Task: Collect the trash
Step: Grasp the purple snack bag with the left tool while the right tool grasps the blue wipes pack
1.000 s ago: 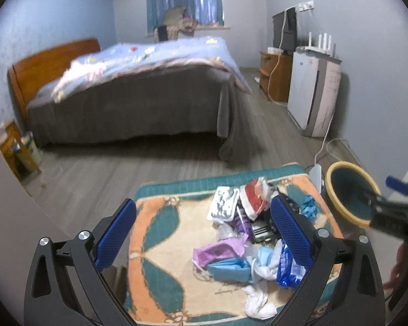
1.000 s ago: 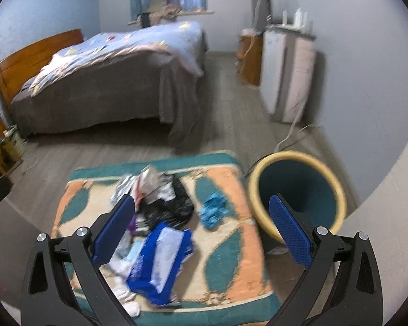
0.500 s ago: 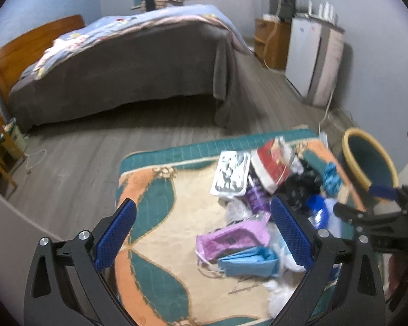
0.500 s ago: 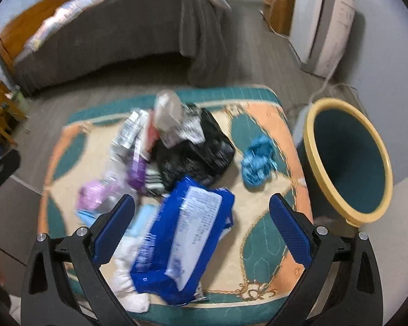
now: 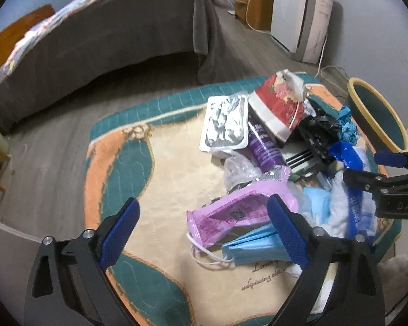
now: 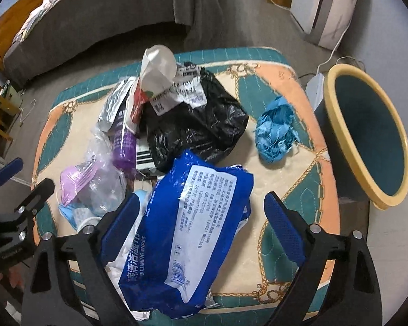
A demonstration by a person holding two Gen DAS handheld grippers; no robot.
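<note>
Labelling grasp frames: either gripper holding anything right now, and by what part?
Nothing held. The left gripper is closing over the pink packet, the right gripper around the blue wipes pack; neither presses yet.

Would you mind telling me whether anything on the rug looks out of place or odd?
Yes: litter is heaped on the patterned rug instead of in the yellow-rimmed teal bin beside it, including a blue wet-wipes pack, a crumpled black plastic bag and a pink face mask.
</note>
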